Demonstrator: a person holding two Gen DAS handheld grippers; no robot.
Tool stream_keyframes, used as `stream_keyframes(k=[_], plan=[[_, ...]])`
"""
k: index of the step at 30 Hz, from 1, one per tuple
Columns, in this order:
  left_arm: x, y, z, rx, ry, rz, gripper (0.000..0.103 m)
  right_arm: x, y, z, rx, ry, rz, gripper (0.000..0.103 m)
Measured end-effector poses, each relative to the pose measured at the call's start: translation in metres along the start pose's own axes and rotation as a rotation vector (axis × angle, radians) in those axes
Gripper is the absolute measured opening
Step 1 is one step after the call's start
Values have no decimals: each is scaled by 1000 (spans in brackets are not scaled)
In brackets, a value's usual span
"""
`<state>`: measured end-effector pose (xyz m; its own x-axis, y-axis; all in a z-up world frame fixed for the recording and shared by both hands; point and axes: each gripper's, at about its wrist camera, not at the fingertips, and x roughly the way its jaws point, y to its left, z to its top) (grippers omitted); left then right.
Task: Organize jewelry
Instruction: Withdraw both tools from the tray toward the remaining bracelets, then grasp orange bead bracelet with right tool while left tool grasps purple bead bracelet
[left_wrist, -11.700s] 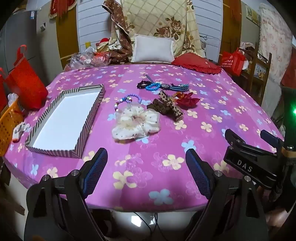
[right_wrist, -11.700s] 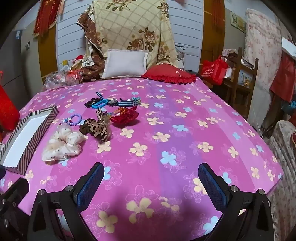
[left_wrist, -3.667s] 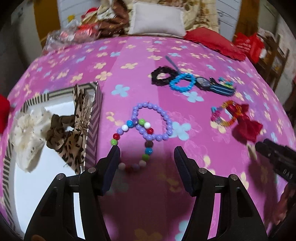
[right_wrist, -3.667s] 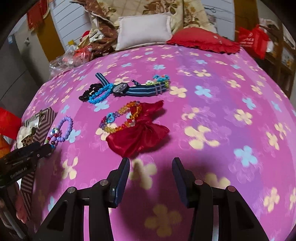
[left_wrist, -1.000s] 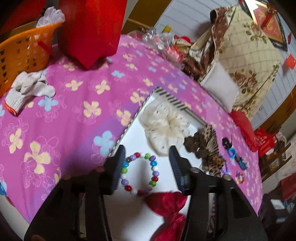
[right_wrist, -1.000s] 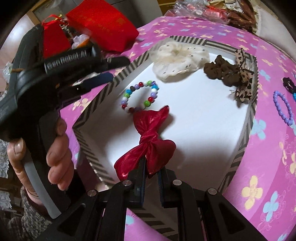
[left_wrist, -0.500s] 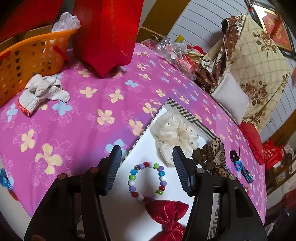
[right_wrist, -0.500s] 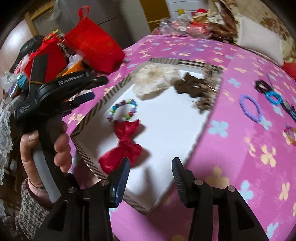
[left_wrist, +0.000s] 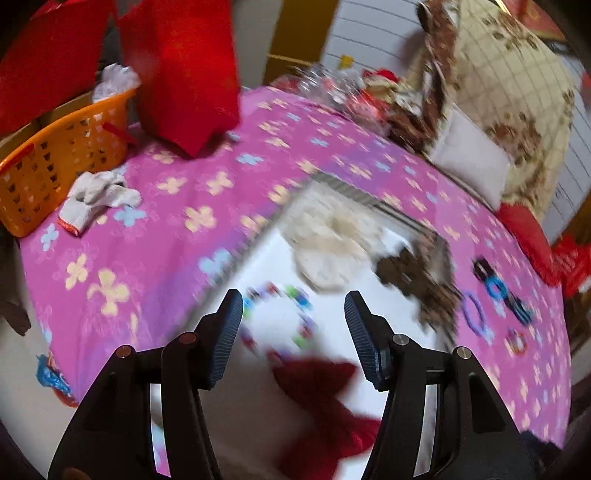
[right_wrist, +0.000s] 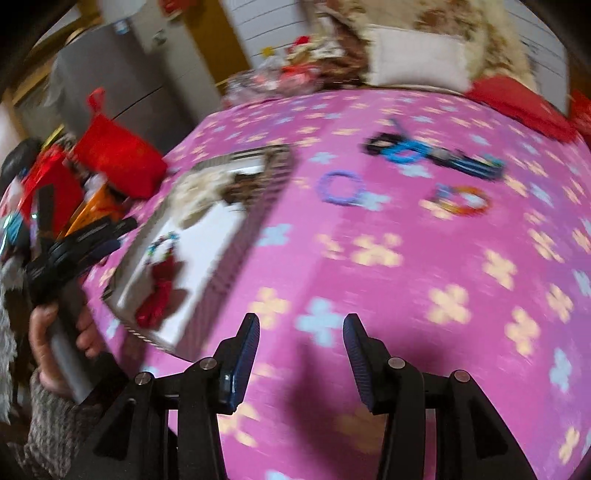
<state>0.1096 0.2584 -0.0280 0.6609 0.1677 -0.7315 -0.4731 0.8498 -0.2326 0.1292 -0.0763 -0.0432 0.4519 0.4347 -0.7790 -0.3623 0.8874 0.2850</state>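
A pink flowered cloth covers the table (right_wrist: 424, 258); cushions and red bags crowd its far edge. The striped tray (right_wrist: 236, 236) at left holds four pieces: cream scrunchie (left_wrist: 328, 240), leopard bow (left_wrist: 417, 269), beaded bracelet (left_wrist: 277, 321), red bow (left_wrist: 325, 398). A purple bracelet (right_wrist: 341, 188) lies outside. Left tongs (left_wrist: 293, 332) gape empty over the tray; right tongs (right_wrist: 301, 354), lately opening, hold nothing.

The shallow striped-rimmed white tray (left_wrist: 388, 210) is viewed steeply and closely from the left wrist. From the right wrist, the pink flowered tablecloth (right_wrist: 424, 258) is overlooked, with the same tray (right_wrist: 255, 206) seen at left.
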Motion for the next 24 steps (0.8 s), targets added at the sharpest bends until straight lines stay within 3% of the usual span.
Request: stream_keyframes(k=[7,12,24], plan=[[-33,-85,-33,222,59,-109,57,-18,-66,-15,137,-30,-42,45],[-34,-136,-40,305,82,-151,57,-28,-95,-20,164,-58,-61,45],[37,-215,-45,423,196,-129,57,-7,-142,11,183,-49,-97,45]])
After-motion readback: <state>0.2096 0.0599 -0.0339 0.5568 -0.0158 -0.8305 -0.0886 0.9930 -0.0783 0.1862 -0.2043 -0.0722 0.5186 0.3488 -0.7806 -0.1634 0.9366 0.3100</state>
